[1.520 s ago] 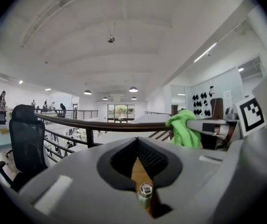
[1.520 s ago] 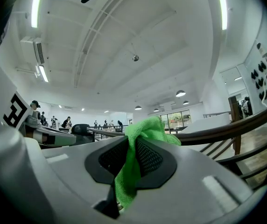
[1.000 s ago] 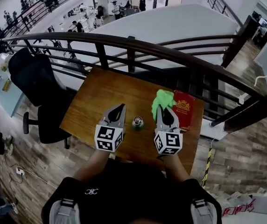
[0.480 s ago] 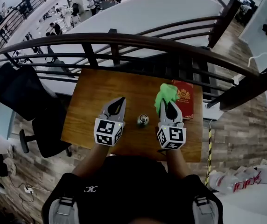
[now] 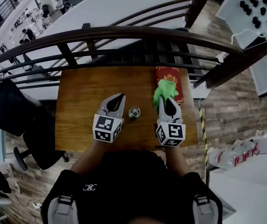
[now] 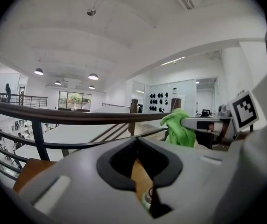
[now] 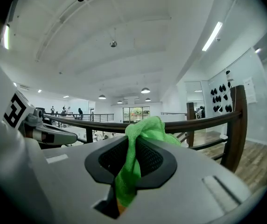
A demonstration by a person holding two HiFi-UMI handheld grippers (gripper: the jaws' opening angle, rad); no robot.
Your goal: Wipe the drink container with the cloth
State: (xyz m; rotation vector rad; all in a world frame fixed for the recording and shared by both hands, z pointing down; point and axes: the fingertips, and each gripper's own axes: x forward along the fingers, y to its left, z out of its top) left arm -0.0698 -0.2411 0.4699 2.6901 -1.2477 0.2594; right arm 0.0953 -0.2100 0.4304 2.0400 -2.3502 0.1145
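Drink can upright on wooden table, between both claws: nine o'clock of right gripper, pinching green cloth; four o'clock of left gripper, pressed together, empty, nearer. Likely calls for carrying cloth leftward.

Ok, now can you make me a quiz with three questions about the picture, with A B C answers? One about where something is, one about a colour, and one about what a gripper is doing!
1. Where is the can?
A. between the left gripper and the right gripper
B. in a box
C. on a shelf

2. What colour is the cloth?
A. blue
B. green
C. white

3. What is the left gripper doing?
A. holding the can
B. holding the cloth
C. shut, holding nothing

Answers:
1 A: the can stands on the table with one gripper on each side.
2 B: it looks bright green in every view.
3 C: its jaws are together with nothing between them.
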